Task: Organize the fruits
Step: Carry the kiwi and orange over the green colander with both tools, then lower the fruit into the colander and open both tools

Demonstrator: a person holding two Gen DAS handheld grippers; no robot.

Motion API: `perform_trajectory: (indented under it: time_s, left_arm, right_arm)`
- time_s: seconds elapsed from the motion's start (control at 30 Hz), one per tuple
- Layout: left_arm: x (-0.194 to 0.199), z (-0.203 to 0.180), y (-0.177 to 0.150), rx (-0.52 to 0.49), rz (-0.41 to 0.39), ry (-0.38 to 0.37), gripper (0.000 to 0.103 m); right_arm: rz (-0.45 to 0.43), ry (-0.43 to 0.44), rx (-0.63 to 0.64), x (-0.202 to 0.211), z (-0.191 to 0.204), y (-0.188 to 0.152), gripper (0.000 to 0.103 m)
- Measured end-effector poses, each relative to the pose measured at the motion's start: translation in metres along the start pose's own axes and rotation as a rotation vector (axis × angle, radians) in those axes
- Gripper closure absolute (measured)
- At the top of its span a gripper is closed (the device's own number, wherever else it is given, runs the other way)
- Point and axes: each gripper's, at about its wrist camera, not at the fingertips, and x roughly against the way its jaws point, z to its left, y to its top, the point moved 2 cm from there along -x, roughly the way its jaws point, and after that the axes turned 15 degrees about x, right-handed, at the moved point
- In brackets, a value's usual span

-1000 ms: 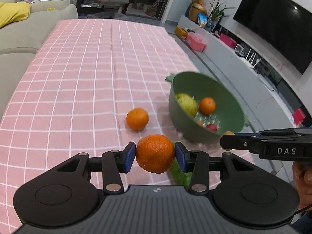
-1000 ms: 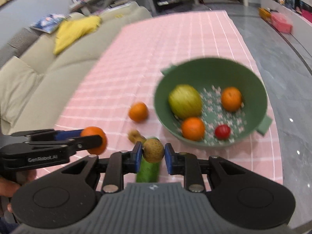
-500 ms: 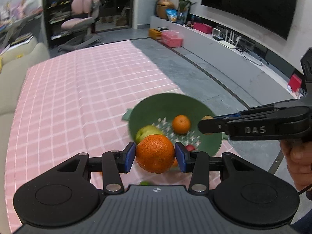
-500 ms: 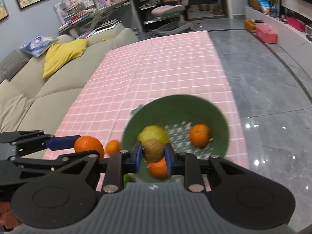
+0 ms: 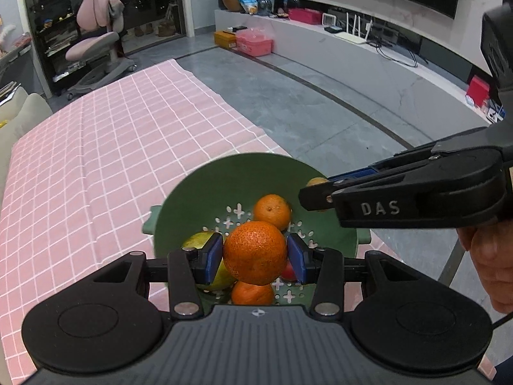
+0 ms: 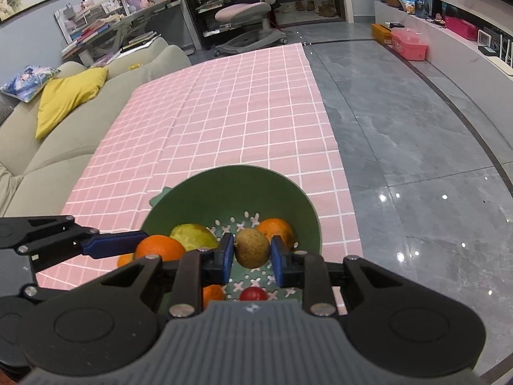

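With both fruits clamped and hanging over the bowl, this is the drop-off step of the sort. Nearest in the left wrist view, the left gripper point(image 5: 255, 253) has its blue pads pressed on either side of a big orange point(image 5: 255, 252), held over the near half of the green colander bowl point(image 5: 205, 183). In the right wrist view the right gripper point(image 6: 252, 252) is closed tight on a small brown kiwi-like fruit point(image 6: 252, 247), also above the bowl's inside. Below them, already in the bowl: a yellow-green pear point(image 6: 192, 235), an orange at the far side point(image 5: 272, 211), another orange at the near side point(image 5: 252, 293), and a small red fruit point(image 6: 253, 293). One more small orange point(image 6: 125, 260) peeks out beside the bowl on the left, apparently not yet in it; can't tell for sure. The bowl sits near the right edge of the table with the pink checked cloth point(image 6: 224, 112). Beyond are a sofa point(image 6: 48, 147) and grey floor point(image 6: 416, 128). Next move, by my judgement: lower a bit, open both grippers so the fruits settle without bouncing out or knocking each other; the two grippers are close, so release one at a time.
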Motion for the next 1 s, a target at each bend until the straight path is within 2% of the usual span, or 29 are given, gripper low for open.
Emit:
perform_trajectory:
  time_s: [0.27,0.37,0.8,1.0]
  left_arm:
    - [-0.018,0.005,-0.007,0.023,0.051,-0.002,0.053]
    - [-0.022,0.009,-0.010,0.046,0.075,-0.021,0.053]
    - [-0.035,0.017,-0.008,0.072,0.122,-0.008,0.053]
    - [-0.039,0.011,-0.004,0.043,0.132,0.000,0.053]
  right_arm:
    - [0.040,-0.022,0.041,-0.016,0.006,-0.003,0.083]
    - [0.062,0.005,0.031,-0.025,0.007,-0.003,0.083]
    - [0.127,0.016,0.053,-0.056,0.010,-0.004,0.083]
    - [0.146,0.011,0.050,-0.070,0.009,-0.005,0.083]
